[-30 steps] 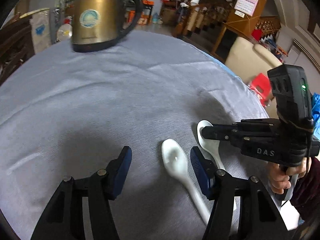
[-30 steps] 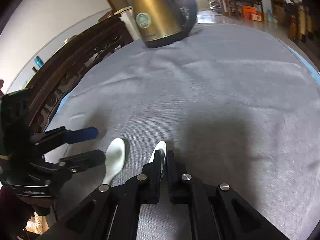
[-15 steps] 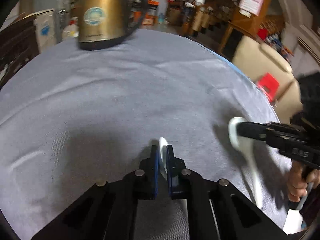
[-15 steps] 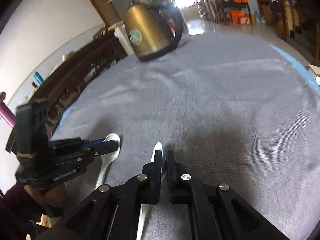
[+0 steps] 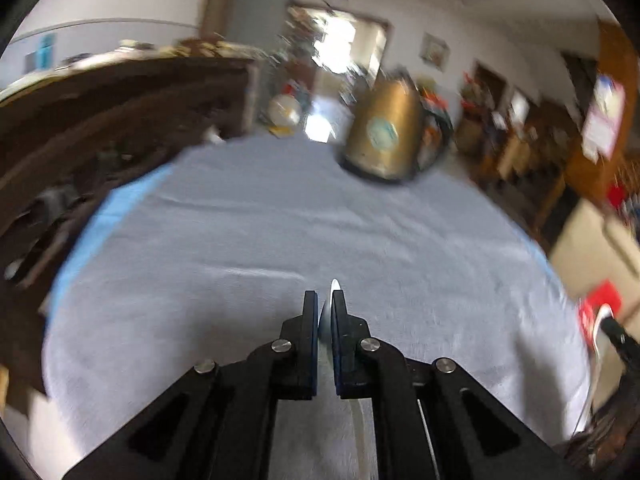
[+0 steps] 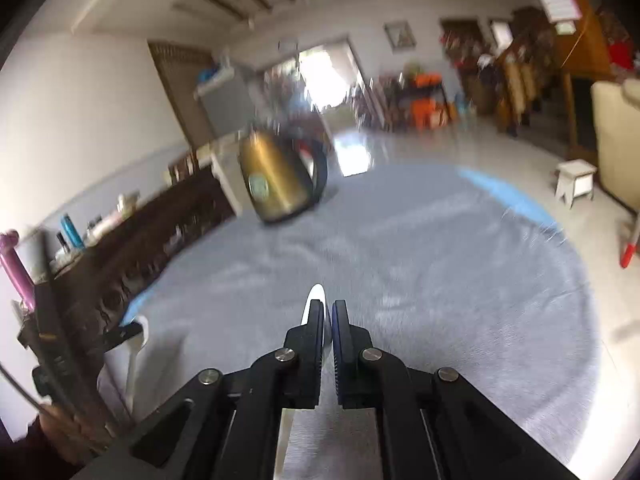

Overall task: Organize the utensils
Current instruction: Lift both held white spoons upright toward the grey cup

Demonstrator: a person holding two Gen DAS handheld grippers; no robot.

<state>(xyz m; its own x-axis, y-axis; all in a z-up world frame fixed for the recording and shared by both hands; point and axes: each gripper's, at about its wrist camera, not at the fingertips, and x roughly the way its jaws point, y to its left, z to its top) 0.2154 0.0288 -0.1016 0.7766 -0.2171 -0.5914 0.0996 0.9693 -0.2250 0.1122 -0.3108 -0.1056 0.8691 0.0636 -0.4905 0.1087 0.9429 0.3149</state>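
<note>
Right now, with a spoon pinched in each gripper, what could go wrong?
1. Each white spoon sits edge-on in a narrow pinch: the left gripper holds one spoon, the right gripper the other spoon. Smooth ceramic might slip and break.
2. Both views are blurred, so a fast swing could knock the spoons together.
3. The gold kettle stands on the cloth-covered table ahead and could be bumped.

surface: round table under grey-blue cloth | on it: brass-coloured kettle, upright at far edge | cloth near kettle: creased, otherwise bare
</note>
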